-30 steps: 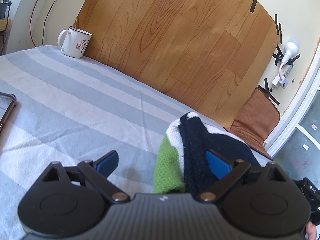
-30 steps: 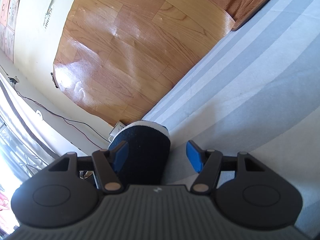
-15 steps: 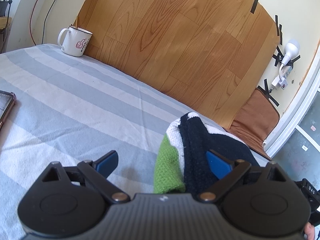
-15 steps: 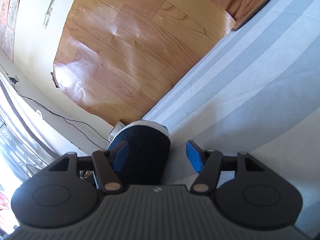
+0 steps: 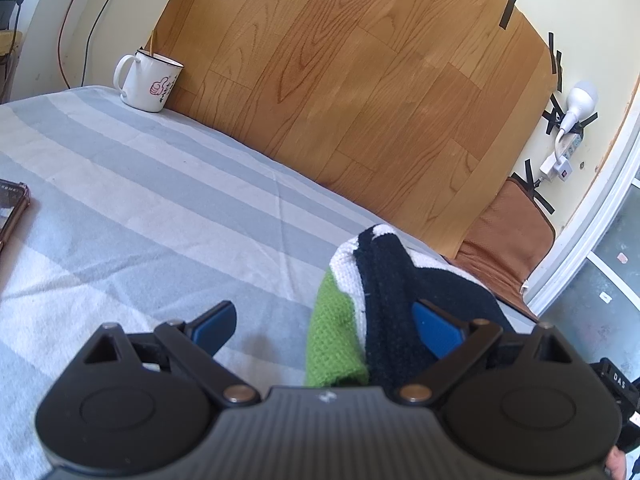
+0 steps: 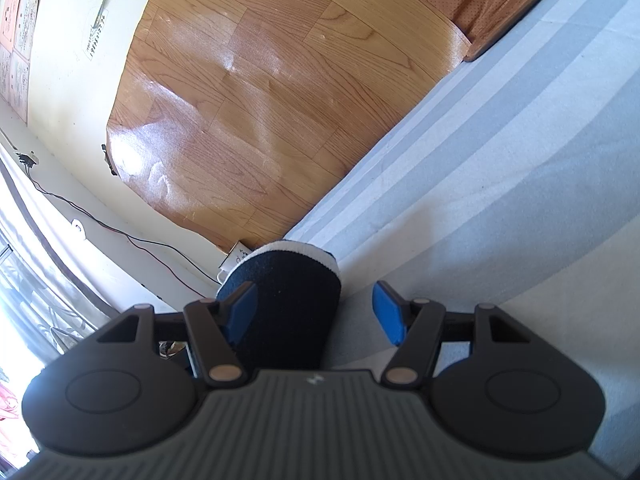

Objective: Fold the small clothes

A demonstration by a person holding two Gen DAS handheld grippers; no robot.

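Here, everything is placed against the knitted garment [image 5: 384, 300], a small navy, white and green piece bunched up on the striped sheet [image 5: 168, 216] of the bed.

In the left wrist view, far to the left of the garment, the corner of a phone [image 5: 12, 208] lies at the frame's edge on the sheet. Up and left of the garment, a white mug [image 5: 148, 80] with a pink thumbs-up print stands at the far edge of the bed, against the wood-grain board [image 5: 352, 88] on the wall. The left tongs [image 5: 324, 324] are spread wide apart. Their left blue pad sits on bare sheet, well clear of the garment, while the right blue pad presses against the navy fold. The green and white part rises between the two pads. Right of the garment, a brown cushion [image 5: 508, 232] leans by the wall, and above it a white bulb [image 5: 580, 100] is taped up.

In the right wrist view, the garment [image 6: 288, 300] shows as a navy roll with a white rim. The right tongs [image 6: 316, 312] are also apart. The left pad touches the roll's side. The right pad stands just beside the garment with a gap, over the sheet [image 6: 500, 168]. The board [image 6: 248, 100] fills the wall above the garment.
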